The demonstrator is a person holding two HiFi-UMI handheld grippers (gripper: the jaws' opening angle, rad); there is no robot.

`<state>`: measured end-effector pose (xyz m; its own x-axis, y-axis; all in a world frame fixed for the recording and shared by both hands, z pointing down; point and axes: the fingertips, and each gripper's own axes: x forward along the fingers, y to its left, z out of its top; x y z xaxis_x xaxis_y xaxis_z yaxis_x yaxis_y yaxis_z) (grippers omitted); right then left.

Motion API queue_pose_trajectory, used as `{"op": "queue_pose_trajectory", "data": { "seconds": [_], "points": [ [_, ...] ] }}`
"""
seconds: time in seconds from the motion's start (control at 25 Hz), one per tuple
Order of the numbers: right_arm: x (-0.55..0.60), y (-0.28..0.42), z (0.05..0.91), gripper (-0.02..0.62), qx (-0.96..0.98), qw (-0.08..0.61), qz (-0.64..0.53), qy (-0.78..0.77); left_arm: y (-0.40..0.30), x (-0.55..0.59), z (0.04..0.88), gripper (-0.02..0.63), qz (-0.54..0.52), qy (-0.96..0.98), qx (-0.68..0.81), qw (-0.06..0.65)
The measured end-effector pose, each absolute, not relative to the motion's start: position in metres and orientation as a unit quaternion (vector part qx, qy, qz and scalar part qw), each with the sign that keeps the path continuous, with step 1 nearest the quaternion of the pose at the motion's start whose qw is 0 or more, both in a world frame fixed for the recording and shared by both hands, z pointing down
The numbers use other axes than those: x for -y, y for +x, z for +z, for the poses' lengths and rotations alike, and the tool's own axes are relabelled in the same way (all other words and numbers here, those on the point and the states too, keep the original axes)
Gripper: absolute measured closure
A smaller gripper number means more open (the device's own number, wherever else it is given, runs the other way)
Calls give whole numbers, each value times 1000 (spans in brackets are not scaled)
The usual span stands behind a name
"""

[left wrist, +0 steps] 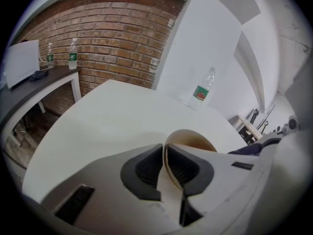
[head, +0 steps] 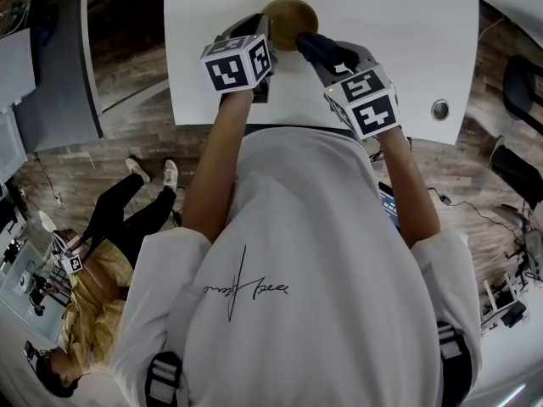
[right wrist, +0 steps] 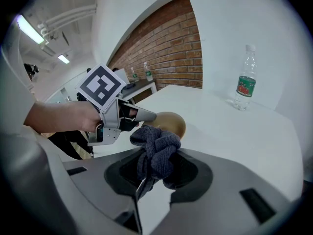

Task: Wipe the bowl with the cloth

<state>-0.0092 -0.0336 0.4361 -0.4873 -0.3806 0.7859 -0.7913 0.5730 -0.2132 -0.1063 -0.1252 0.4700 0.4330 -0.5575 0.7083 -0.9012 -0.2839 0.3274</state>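
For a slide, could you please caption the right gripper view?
Right gripper clamps a dark cloth near the bowl the left gripper holds.

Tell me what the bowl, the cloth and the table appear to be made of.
Bowl: thin, smooth tan-brown wall with a soft sheen. It could be wood, bamboo fibre or plastic; the look leaves it open.
Cloth: dark grey-blue with a fuzzy looped pile, likely microfibre or terry.
Table: flat matte white, probably laminate or painted board.

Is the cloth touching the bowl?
Cannot tell. In the right gripper view the cloth overlaps the bowl, hiding any gap; the head view is no clearer.
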Motion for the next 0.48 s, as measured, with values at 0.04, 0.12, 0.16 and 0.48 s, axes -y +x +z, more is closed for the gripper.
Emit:
{"op": "queue_pose_trajectory", "data": {
  "seconds": [0.04, 0.12, 0.16, 0.48],
  "points": [
    [34, -11, 438, 491, 813, 356, 289, 358, -110, 126, 471, 550, 235, 763, 481, 362],
    [36, -10, 443, 489, 813, 359, 288, 356, -111, 130, 474, 489, 229, 761, 485, 366],
    [36, -7, 443, 489, 814, 359, 287, 356, -108, 130, 474, 475, 227, 761, 485, 367],
    [9, 28, 415, 491, 829, 328, 255, 374, -92, 95, 436, 426, 184, 764, 512, 347]
  ]
}}
